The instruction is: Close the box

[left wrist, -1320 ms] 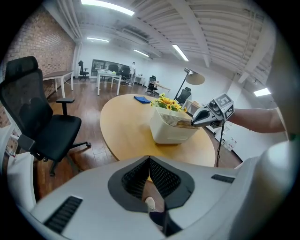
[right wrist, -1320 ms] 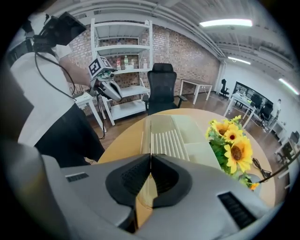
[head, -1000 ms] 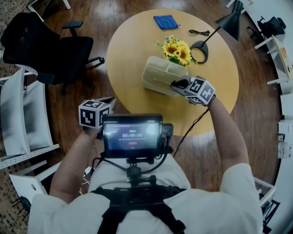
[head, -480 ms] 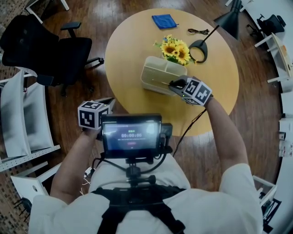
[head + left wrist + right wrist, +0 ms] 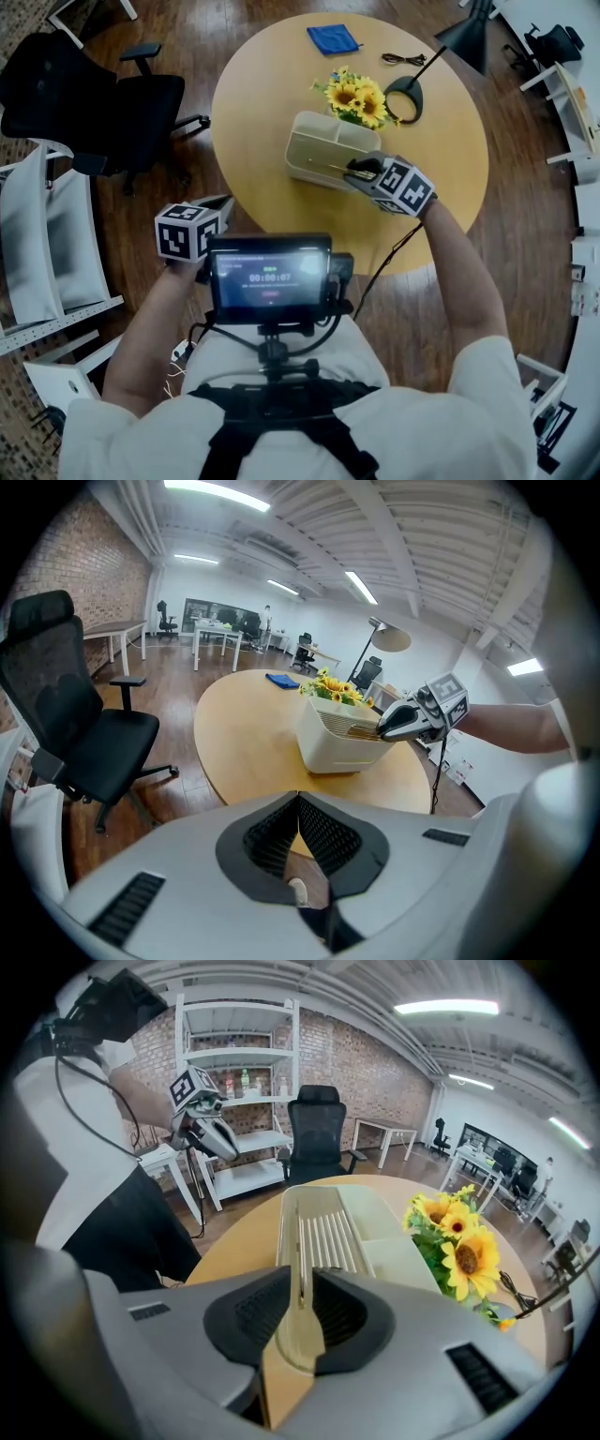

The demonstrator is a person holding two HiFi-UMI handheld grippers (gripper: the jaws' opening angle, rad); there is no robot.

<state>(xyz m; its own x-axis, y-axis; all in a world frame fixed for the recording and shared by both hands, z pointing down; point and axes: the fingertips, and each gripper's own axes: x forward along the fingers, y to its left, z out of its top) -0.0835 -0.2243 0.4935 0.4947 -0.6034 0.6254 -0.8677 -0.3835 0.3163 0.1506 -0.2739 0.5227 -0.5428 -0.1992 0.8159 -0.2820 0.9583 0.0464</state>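
Loosening now from a second-ago tight clamp, right hand-held gripper [image 5: 357, 171]; lid edge of cream slatted plastic box [image 5: 314, 155] between jaws, body directly ahead. Could snag and reopen if withdrawn crooked.

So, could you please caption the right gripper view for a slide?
Right gripper, jaws opening around a thin cream edge of the slatted box, sunflowers beside it on the table.

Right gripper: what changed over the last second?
The right gripper was shut on the lid's edge a second ago; its jaws are now opening, with the edge between them but no longer pressed. The gripper itself has barely shifted. Unchanged: box, sunflowers, lamp and cloth on the table; left gripper shut, empty, off the table.
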